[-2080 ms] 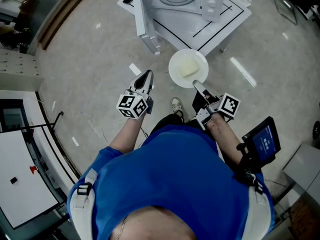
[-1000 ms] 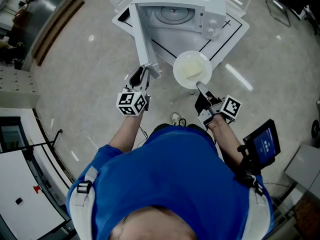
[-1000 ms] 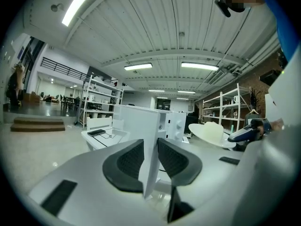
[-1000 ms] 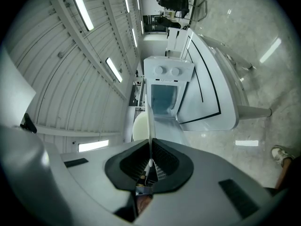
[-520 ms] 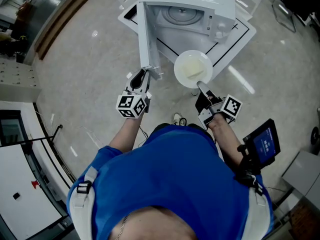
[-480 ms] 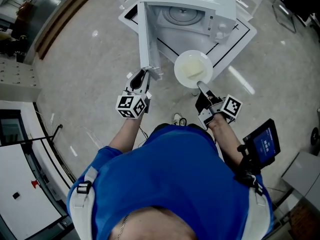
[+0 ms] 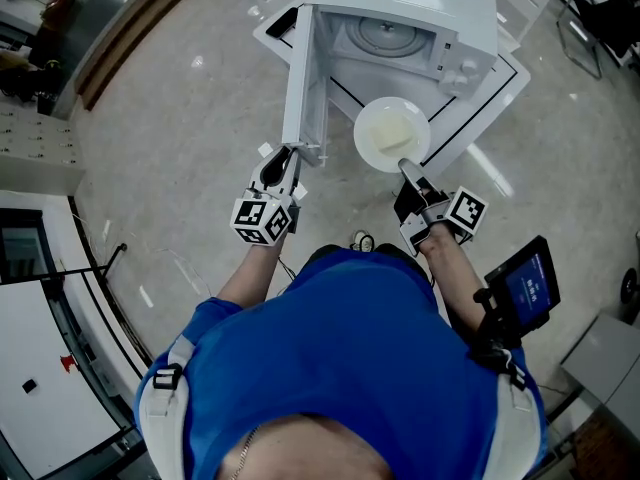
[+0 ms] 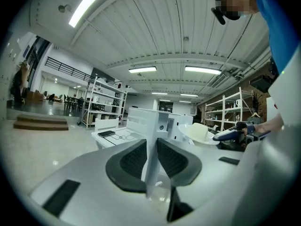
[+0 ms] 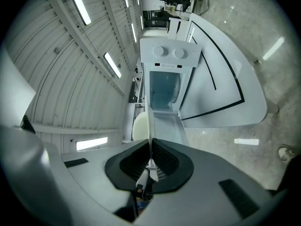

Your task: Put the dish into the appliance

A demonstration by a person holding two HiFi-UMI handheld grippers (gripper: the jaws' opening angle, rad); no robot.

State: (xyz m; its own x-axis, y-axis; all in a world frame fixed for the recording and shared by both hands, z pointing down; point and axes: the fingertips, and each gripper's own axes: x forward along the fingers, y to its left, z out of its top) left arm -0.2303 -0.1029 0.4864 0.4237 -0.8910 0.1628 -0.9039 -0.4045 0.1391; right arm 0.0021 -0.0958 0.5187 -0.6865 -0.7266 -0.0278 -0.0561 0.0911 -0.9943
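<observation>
The pale speckled floor [image 7: 180, 118] fills most of my head view. On it stands a low white table [image 7: 490, 78] marked with black lines, and the white microwave [image 7: 410, 8] sits on that table. Its cavity faces me and the round turntable [image 7: 385, 36] shows inside. From the right gripper view I look along the jaws at the microwave [image 9: 167, 60], with its two knobs beside the open cavity.

The microwave door [image 7: 300, 78] is swung wide out to the left of the cavity and stands edge-on toward me. My left gripper [image 7: 283, 158] is at the door's near lower corner. In the left gripper view the door [image 8: 150, 140] runs upright between the two dark pads of the left gripper [image 8: 151, 157], which pinch its edge from both sides.

The dish [image 7: 385, 133], a round white plate with a pale yellowish patch on it, is in the air just in front of the open cavity, outside it and to the right of the door. My right gripper [image 7: 405, 165] holds it by the near rim. In the right gripper view the dish [image 9: 141, 126] stands as a thin edge between the pads of the right gripper [image 9: 150, 157], which are pressed together on it.

From the left gripper view the dish [image 8: 197, 133] sits to the right of the door, in front of the microwave [image 8: 181, 121].
</observation>
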